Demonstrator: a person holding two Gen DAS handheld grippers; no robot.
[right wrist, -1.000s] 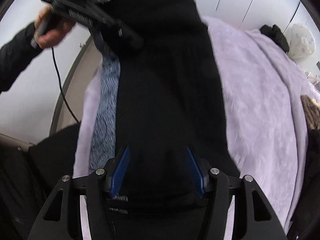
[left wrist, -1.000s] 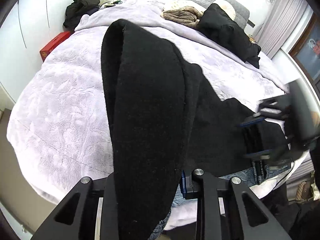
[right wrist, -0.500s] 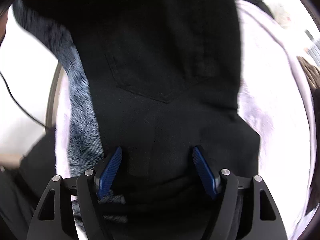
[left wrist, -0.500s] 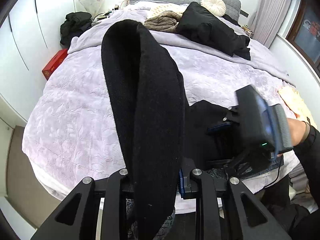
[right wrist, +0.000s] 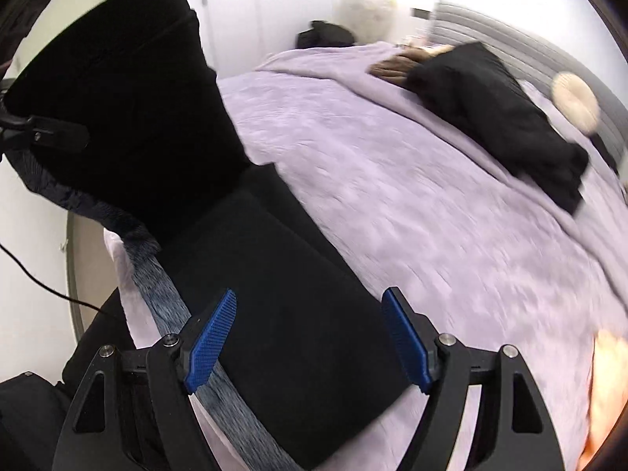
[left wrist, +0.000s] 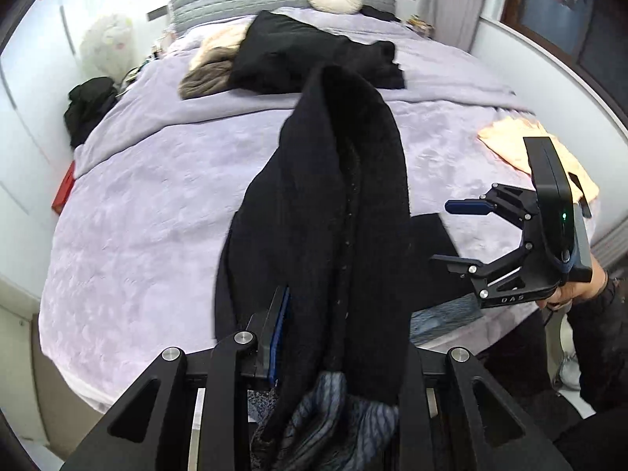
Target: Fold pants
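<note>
The black fleece-lined pants (left wrist: 329, 212) are hanging in a long, thick, doubled fold from the left gripper (left wrist: 337, 333), which is clamping down tight on the cloth near the camera. A grey-blue ribbed lining is showing at the bunched near end. The fabric is looking matte and fuzzy, with a seam running down its middle. The rest of the garment is lying flat on the near edge of the lilac textured bedspread (left wrist: 165, 204), spread as a smooth black panel.

In the right wrist view, the right gripper (right wrist: 310, 337) is hovering over that flat panel; its jaws have just been opening and are standing wide, the blue ribbed pads (right wrist: 212, 337) gripping nothing. Whether the fingertips are brushing the cloth beneath is hard to judge, the frame being blurred.

At the far end of the bed, a second black garment (left wrist: 314, 55) is lying crumpled, well apart from the pants.
</note>
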